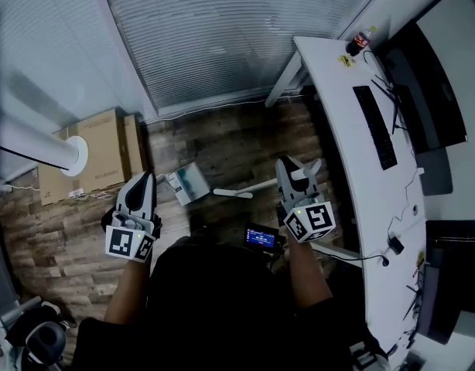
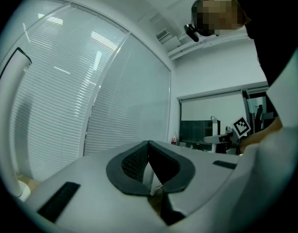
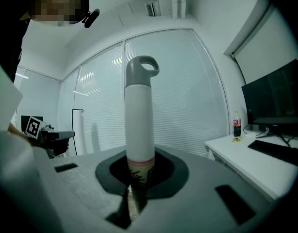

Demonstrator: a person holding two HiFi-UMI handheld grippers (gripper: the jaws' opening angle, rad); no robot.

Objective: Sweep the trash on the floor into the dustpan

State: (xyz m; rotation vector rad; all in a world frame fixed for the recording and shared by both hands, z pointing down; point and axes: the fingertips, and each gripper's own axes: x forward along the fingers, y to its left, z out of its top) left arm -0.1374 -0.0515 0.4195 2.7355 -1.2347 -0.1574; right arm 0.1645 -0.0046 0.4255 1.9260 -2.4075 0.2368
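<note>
My right gripper (image 1: 287,165) is shut on a white broom handle (image 3: 139,125) with a grey loop cap; in the right gripper view the handle stands upright between the pads. In the head view the pole (image 1: 257,185) slants down to the left, to the wooden floor (image 1: 222,145). A pale teal-and-white dustpan (image 1: 186,184) sits on the floor between the two grippers. My left gripper (image 1: 147,178) hovers left of it, level, with its jaws shut and nothing clearly between them (image 2: 149,144). I can make out no trash.
Cardboard boxes (image 1: 98,157) and a white post (image 1: 36,149) stand at the left. A white desk (image 1: 353,207) with a keyboard (image 1: 374,126) and a monitor (image 1: 427,91) runs down the right. Window blinds (image 1: 222,37) close the far side. A chair base (image 1: 36,338) is at the bottom left.
</note>
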